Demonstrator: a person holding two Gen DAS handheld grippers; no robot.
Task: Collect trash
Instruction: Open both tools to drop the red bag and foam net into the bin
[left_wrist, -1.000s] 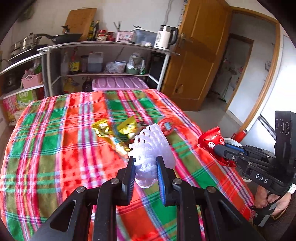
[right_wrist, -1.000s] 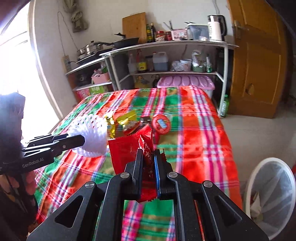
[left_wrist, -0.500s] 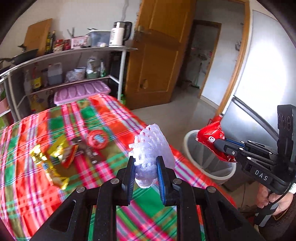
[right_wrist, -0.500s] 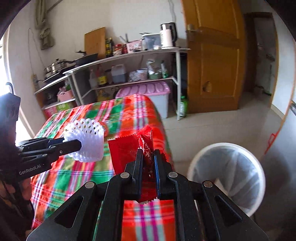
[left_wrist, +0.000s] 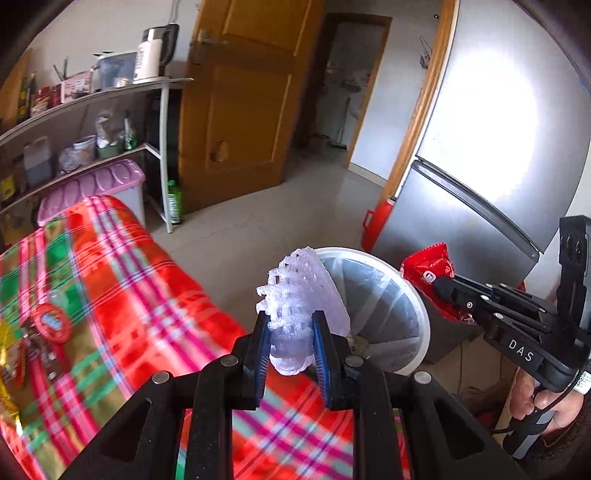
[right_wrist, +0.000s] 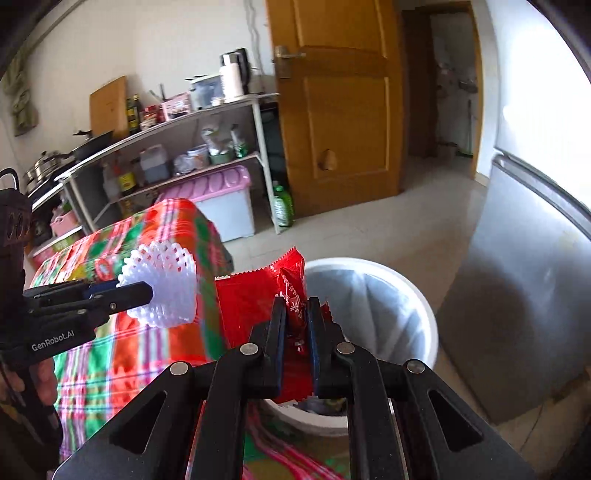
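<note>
The left gripper (left_wrist: 289, 345) is clenched on a white foam net (left_wrist: 301, 295), the kind that sleeves fruit, and holds it in the air at the near edge of the white bin (left_wrist: 415, 295), over the corner of the plaid tablecloth (left_wrist: 122, 280). The right gripper (right_wrist: 296, 334) is clamped on a red snack wrapper (right_wrist: 255, 306), which hangs in front of the bin's near rim (right_wrist: 424, 306) in its own view.

The step in hand looks like the drop. To do it well, each piece should be carried past the rim and over the lined middle of the bin before the jaws part; both items are light and could drift or catch on the rim, so a low release seems wise. More wrappers and a round red lid (left_wrist: 51, 323) lie on the cloth, so the task is likely far from done.

Readable writing: "DAS" on the right gripper's body (left_wrist: 521, 350), "GenRobot.AI" on the left one (right_wrist: 53, 341). The wrapper's print is too blurred to read
</note>
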